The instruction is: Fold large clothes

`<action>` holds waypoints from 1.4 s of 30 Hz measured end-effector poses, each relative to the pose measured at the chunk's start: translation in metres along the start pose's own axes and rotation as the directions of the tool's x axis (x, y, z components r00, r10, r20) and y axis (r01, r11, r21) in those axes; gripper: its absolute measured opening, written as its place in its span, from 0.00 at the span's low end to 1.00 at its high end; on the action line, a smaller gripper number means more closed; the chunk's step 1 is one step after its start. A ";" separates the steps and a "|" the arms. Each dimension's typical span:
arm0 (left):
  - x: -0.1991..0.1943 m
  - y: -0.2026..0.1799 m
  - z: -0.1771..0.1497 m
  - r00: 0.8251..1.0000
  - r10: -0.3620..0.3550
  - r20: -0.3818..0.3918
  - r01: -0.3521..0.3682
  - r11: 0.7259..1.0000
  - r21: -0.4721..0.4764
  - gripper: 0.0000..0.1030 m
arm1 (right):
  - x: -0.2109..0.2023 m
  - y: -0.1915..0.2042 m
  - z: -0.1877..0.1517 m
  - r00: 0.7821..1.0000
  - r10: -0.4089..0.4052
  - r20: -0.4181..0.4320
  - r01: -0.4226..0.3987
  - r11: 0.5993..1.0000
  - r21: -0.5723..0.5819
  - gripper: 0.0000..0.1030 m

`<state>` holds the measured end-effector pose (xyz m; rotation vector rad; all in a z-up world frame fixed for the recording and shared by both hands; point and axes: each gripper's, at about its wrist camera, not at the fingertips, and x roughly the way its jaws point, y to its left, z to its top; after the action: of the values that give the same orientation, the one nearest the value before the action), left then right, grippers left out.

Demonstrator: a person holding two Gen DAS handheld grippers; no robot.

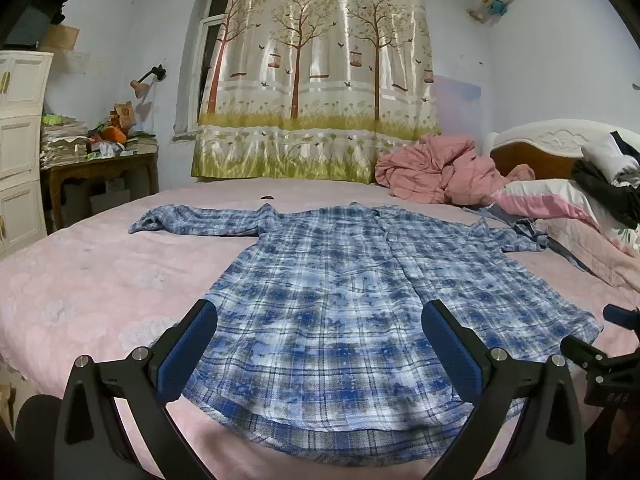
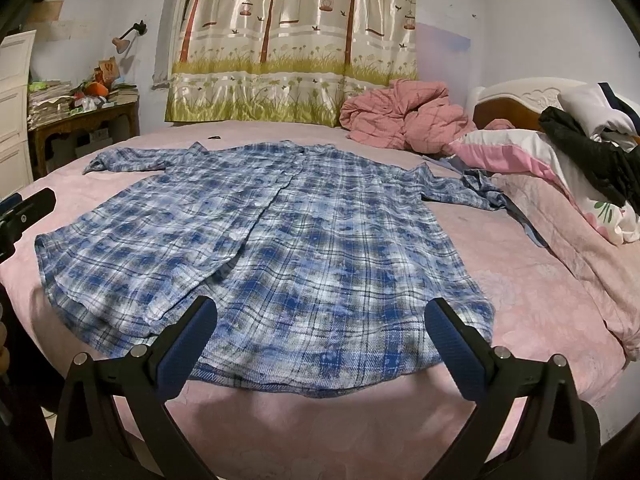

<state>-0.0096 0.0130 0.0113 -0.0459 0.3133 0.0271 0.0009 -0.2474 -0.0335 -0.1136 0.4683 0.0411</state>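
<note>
Both tongs, left tongs (image 1: 320, 344) and right tongs (image 2: 320, 340), gape wide and hold nothing, poised over the hem. One shirt (image 1: 352, 300), blue-and-white plaid, lies flat and buttoned on the pink bed (image 1: 92, 280), sleeves spread. It looks light, limp, easily bunched; pinching hem corners or shoulder seams seems best.

Blue plaid shirt (image 1: 340, 280), pink bedspread (image 1: 100, 280).
</note>
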 end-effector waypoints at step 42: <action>-0.017 -0.010 -0.003 0.997 -0.028 0.070 0.028 1.000 0.011 1.00 | -0.003 -0.005 0.004 0.999 -0.025 0.034 0.024 0.999 0.022 1.00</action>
<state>-0.0259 0.0029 0.0137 -0.0390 0.2428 -0.0008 0.0001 -0.2521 -0.0285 -0.0970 0.4332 0.0140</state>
